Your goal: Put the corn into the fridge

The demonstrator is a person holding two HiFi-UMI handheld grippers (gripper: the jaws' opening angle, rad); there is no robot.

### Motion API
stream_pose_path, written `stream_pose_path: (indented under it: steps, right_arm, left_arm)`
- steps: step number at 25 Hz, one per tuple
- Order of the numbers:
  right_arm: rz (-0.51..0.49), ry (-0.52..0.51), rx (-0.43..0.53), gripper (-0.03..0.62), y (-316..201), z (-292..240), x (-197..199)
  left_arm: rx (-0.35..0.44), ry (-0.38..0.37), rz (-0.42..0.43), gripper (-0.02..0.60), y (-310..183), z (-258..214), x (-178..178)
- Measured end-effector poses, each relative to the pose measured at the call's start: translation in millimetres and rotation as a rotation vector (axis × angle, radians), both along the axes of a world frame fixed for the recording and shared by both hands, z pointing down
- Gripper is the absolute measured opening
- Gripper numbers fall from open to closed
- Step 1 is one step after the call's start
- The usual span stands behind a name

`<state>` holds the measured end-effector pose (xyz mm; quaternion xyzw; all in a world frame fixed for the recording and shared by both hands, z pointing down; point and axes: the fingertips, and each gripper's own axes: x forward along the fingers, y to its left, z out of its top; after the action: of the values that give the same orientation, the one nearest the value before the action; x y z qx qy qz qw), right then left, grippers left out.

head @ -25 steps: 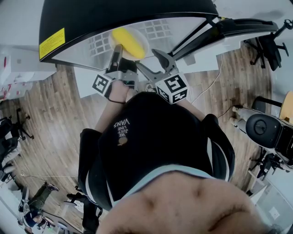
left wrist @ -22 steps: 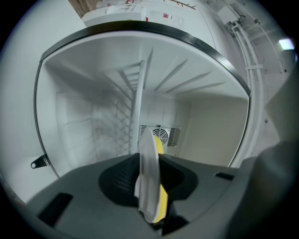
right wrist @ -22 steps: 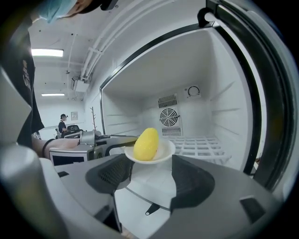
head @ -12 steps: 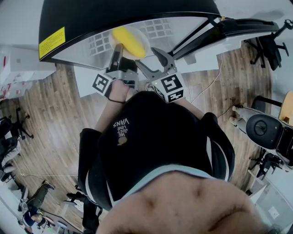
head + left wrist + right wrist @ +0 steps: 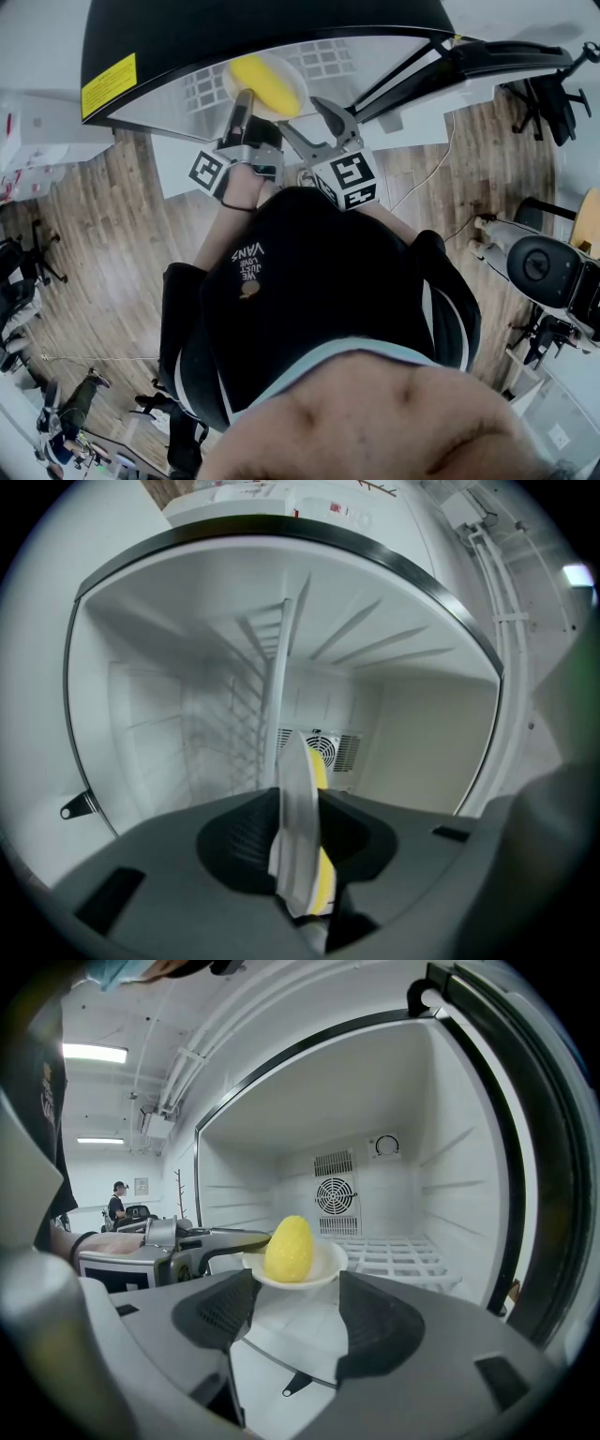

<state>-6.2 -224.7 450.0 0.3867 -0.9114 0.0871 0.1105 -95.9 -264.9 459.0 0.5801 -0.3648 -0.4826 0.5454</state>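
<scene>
Left gripper (image 5: 246, 103) should keep the plate (image 5: 323, 1267) level while easing it deeper onto the wire shelf (image 5: 398, 1255), since the corn (image 5: 289, 1249) lies loose and, I judge, could roll. Its jaws pinch the plate's near rim at the fridge (image 5: 450, 1185) opening. Right gripper (image 5: 295, 1307), just beside the plate, gapes empty, touching nothing.

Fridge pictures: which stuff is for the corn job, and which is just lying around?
For the job: corn, white plate under it, left gripper clamped on the plate's rim, open fridge.

Just lying about: office chair, cable on the floor.
</scene>
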Motion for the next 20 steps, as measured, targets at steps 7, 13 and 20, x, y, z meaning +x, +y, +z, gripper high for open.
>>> stream_pose_path:
  steps: [7,13,20]
  right_arm:
    - [0.033,0.001,0.0,0.299,-9,1,6]
    - [0.048,0.006,0.0,0.295,-15,1,9]
    - [0.044,0.005,0.0,0.291,-15,0,7]
  left_arm:
    - [0.002,-0.001,0.006,0.097,0,0,0]
    - [-0.003,0.001,0.015,0.097,0,1,1]
    - [-0.002,0.007,0.019,0.097,0,0,0]
